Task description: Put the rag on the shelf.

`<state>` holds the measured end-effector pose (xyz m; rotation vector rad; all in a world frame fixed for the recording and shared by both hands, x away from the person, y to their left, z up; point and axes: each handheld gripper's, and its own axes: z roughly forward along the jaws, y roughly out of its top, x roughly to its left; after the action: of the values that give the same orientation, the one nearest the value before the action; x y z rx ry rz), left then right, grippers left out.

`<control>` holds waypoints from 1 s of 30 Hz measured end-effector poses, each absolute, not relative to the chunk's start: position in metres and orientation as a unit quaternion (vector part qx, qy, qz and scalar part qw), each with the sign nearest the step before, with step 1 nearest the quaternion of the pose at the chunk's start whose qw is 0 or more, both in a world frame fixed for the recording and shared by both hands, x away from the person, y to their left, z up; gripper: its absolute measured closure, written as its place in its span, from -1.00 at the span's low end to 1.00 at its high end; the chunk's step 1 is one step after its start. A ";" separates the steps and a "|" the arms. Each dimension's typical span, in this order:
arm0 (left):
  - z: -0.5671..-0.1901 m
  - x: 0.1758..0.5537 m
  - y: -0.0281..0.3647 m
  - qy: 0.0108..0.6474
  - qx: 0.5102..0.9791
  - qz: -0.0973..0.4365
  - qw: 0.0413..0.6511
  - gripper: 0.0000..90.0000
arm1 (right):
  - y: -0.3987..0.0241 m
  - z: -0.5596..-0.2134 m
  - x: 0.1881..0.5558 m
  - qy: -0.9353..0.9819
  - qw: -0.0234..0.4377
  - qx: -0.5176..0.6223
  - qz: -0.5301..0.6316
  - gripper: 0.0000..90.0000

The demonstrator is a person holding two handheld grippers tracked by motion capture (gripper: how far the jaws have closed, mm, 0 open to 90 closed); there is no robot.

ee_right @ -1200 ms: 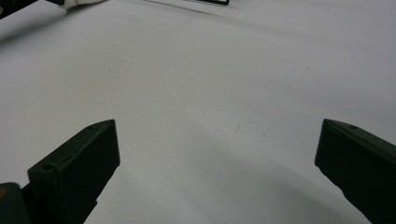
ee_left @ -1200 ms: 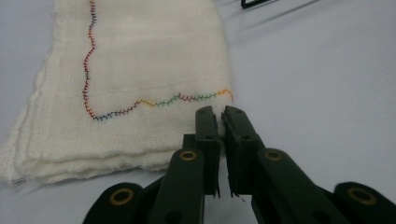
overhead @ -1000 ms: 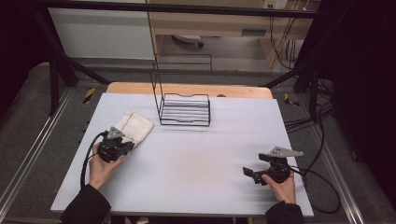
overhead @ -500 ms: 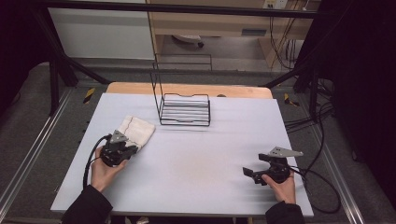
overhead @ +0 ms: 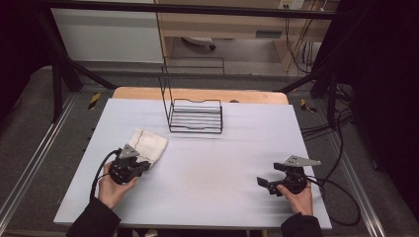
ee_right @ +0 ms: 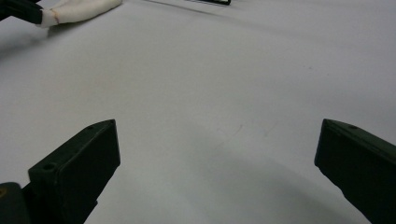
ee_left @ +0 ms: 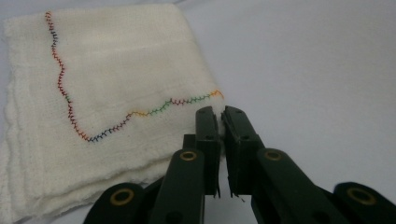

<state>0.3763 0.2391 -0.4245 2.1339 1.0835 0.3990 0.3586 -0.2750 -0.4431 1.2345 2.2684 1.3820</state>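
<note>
The left gripper (ee_left: pixel 220 116) has its jaws pinched on a corner of the folded cloth (overhead: pixel 147 144) near the desk's left edge; moving it remains; right gripper (overhead: pixel 274 183) jaws wide

Both black grippers, left gripper (overhead: pixel 141 167) and right gripper (overhead: pixel 262 181), carry grey three-cornered plates, brass-ringed pivots, trailing black cables; dark sleeves.

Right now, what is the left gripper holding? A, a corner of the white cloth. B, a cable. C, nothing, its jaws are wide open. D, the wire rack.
A: in the left gripper view the left gripper has its jaws shut on the near corner of the cloth, while the wire rack stands apart at the far side of the table.
</note>
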 end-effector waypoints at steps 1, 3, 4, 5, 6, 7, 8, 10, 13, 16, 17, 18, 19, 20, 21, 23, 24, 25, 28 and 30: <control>-0.425 0.373 0.238 0.416 0.825 0.152 0.350 0.88 | -0.275 -0.443 0.359 0.770 0.106 0.419 0.469 -0.98; -0.425 0.368 0.235 0.414 0.827 0.148 0.350 0.88 | -0.275 -0.443 0.359 0.770 0.106 0.419 0.469 -0.99; -0.426 0.366 0.234 0.413 0.827 0.144 0.352 0.88 | -0.275 -0.443 0.359 0.771 0.106 0.418 0.468 -0.98; -0.426 0.364 0.233 0.412 0.828 0.142 0.353 0.88 | -0.275 -0.443 0.359 0.771 0.106 0.418 0.468 -0.98; -0.427 0.364 0.232 0.410 0.829 0.140 0.354 0.87 | -0.275 -0.443 0.359 0.771 0.107 0.418 0.468 -0.98; -0.427 0.363 0.232 0.409 0.829 0.141 0.355 0.86 | -0.274 -0.443 0.359 0.770 0.105 0.420 0.469 -0.98; -0.428 0.364 0.232 0.410 0.828 0.140 0.355 0.85 | -0.275 -0.443 0.359 0.771 0.106 0.419 0.468 -0.98; -0.429 0.366 0.235 0.411 0.827 0.130 0.361 0.81 | -0.274 -0.443 0.359 0.771 0.105 0.419 0.467 -0.98; -0.424 0.367 0.243 0.413 0.821 0.132 0.372 0.50 | -0.274 -0.443 0.359 0.771 0.107 0.418 0.468 -0.98; -0.417 0.372 0.259 0.429 0.805 0.150 0.382 0.09 | -0.272 -0.444 0.360 0.773 0.106 0.417 0.466 -0.98; -0.415 0.374 0.266 0.437 0.801 0.158 0.378 0.09 | -0.272 -0.444 0.360 0.773 0.106 0.417 0.466 -0.98; -0.415 0.377 0.274 0.445 0.797 0.167 0.373 -0.01 | -0.271 -0.444 0.359 0.773 0.104 0.420 0.464 -0.98; -0.415 0.381 0.281 0.457 0.791 0.172 0.368 -0.07 | -0.270 -0.443 0.359 0.772 0.103 0.421 0.464 -0.98; -0.417 0.384 0.288 0.468 0.786 0.176 0.364 -0.09 | -0.270 -0.444 0.360 0.774 0.106 0.418 0.464 -0.98; -0.421 0.390 0.301 0.485 0.780 0.179 0.351 -0.09 | -0.269 -0.444 0.360 0.774 0.106 0.418 0.465 -0.98; -0.423 0.394 0.306 0.493 0.778 0.179 0.345 -0.09 | -0.268 -0.443 0.360 0.773 0.106 0.419 0.464 -0.98; -0.426 0.397 0.311 0.498 0.778 0.181 0.338 -0.09 | -0.267 -0.443 0.360 0.773 0.104 0.420 0.464 -0.98; -0.428 0.399 0.314 0.503 0.776 0.179 0.335 -0.06 | -0.265 -0.444 0.361 0.775 0.104 0.419 0.461 -0.98; -0.433 0.405 0.318 0.509 0.775 0.174 0.331 -0.01 | -0.263 -0.444 0.361 0.776 0.104 0.419 0.461 -0.98; -0.436 0.407 0.319 0.510 0.775 0.166 0.336 0.07 | -0.262 -0.444 0.362 0.774 0.103 0.421 0.462 -0.98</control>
<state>0.4069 0.3188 -0.4356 2.0207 1.3290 0.4325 0.3615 -0.2615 -0.4437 1.2418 2.2835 1.3627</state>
